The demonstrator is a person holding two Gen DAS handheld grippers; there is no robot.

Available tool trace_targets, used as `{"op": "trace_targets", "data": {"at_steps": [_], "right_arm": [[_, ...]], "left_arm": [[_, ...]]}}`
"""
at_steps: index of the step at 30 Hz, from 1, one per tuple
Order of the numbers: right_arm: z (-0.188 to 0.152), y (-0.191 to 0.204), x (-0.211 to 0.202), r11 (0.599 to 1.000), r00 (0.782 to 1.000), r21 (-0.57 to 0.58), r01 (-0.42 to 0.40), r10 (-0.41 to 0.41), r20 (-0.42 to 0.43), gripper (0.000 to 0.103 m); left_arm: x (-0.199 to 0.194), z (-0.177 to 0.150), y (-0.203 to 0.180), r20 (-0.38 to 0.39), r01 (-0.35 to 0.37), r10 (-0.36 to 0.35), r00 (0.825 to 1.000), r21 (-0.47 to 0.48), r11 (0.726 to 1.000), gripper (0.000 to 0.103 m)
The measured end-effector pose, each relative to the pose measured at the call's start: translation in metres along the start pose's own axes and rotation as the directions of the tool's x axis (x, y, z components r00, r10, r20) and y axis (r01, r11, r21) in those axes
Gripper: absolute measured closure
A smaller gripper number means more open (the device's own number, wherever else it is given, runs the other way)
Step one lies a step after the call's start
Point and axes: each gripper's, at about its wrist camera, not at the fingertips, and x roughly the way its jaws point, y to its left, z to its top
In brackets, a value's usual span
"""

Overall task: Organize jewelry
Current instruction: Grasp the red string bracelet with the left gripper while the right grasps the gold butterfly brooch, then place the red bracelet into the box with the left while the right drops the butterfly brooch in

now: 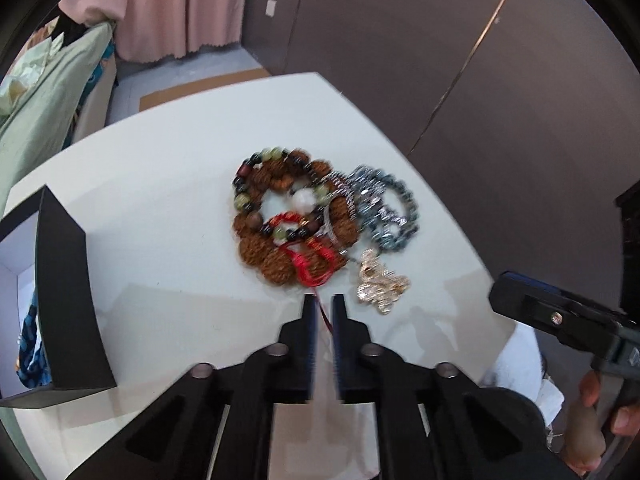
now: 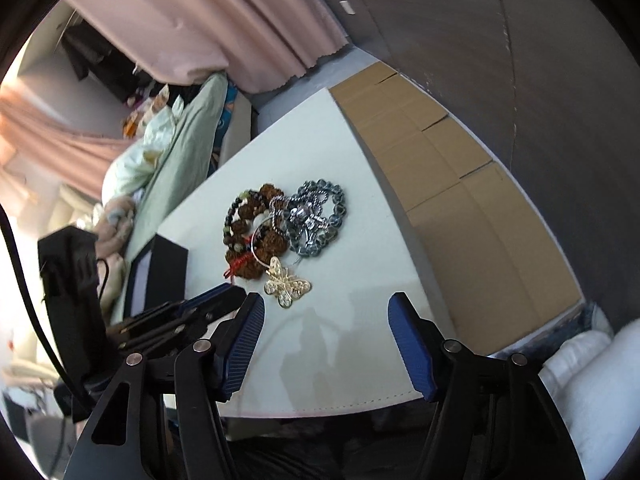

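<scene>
Black box (image 1: 68, 296) at the tabletop's (image 1: 168, 208) left edge, open; white lining shows, contents not visible. One pile of jewelry mid-tabletop: one brown bead bracelet (image 1: 276, 256), one mixed dark-and-green bead bracelet (image 1: 256, 200) lying on it, one grey bead bracelet (image 1: 394, 208) touching on the right, a silvery chain (image 1: 340, 196) draped across, one gold butterfly piece (image 1: 380, 284) at the near edge. A red cord (image 1: 312, 268) trails from the brown bracelet toward the left tool (image 1: 323, 304), whose fingers are closed together with the cord's end running between them. Right tool (image 2: 326, 308) stands open, nothing between its fingers, just short of the butterfly.
</scene>
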Motion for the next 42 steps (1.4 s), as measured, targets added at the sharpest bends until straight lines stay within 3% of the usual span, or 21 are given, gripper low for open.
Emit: {"op": "trace_targets", "data": {"at_steps": [5, 18, 28, 30, 33, 35, 42], "right_arm": [[-0.005, 0.015, 0.011, 0.993, 0.999, -0.109, 0.039, -0.042, -0.028, 0.037], [-0.006, 0.049, 0.039, 0.961, 0.993, -0.267, 0.078, -0.099, -0.065, 0.037], [-0.001, 0.067, 0.063, 0.901, 0.975, -0.395, 0.178, -0.216, -0.053, 0.037], [-0.002, 0.071, 0.067, 0.881, 0.968, -0.425, 0.208, -0.249, -0.042, 0.045], [-0.001, 0.074, 0.068, 0.855, 0.954, -0.451, 0.257, -0.299, -0.024, 0.070], [0.001, 0.075, 0.067, 0.854, 0.950, -0.446, 0.267, -0.311, -0.027, 0.071], [-0.002, 0.092, 0.057, 0.886, 0.971, -0.417, 0.204, -0.238, -0.031, 0.071]], "left_arm": [[-0.019, 0.000, 0.005, 0.071, 0.007, -0.008, 0.997, 0.005, 1.000, 0.102], [-0.081, 0.016, 0.024, 0.200, 0.026, -0.018, 0.980, -0.040, 0.999, 0.103], [-0.112, 0.017, 0.042, 0.255, 0.005, 0.011, 0.967, -0.062, 0.998, 0.103], [-0.118, 0.016, 0.048, 0.264, -0.001, 0.020, 0.964, -0.071, 0.998, 0.103], [-0.128, 0.014, 0.057, 0.275, -0.010, 0.033, 0.961, -0.084, 0.996, 0.103], [-0.135, 0.014, 0.063, 0.282, -0.013, 0.039, 0.959, -0.094, 0.996, 0.103], [-0.158, 0.011, 0.089, 0.309, -0.039, 0.077, 0.948, -0.130, 0.991, 0.103]]}}
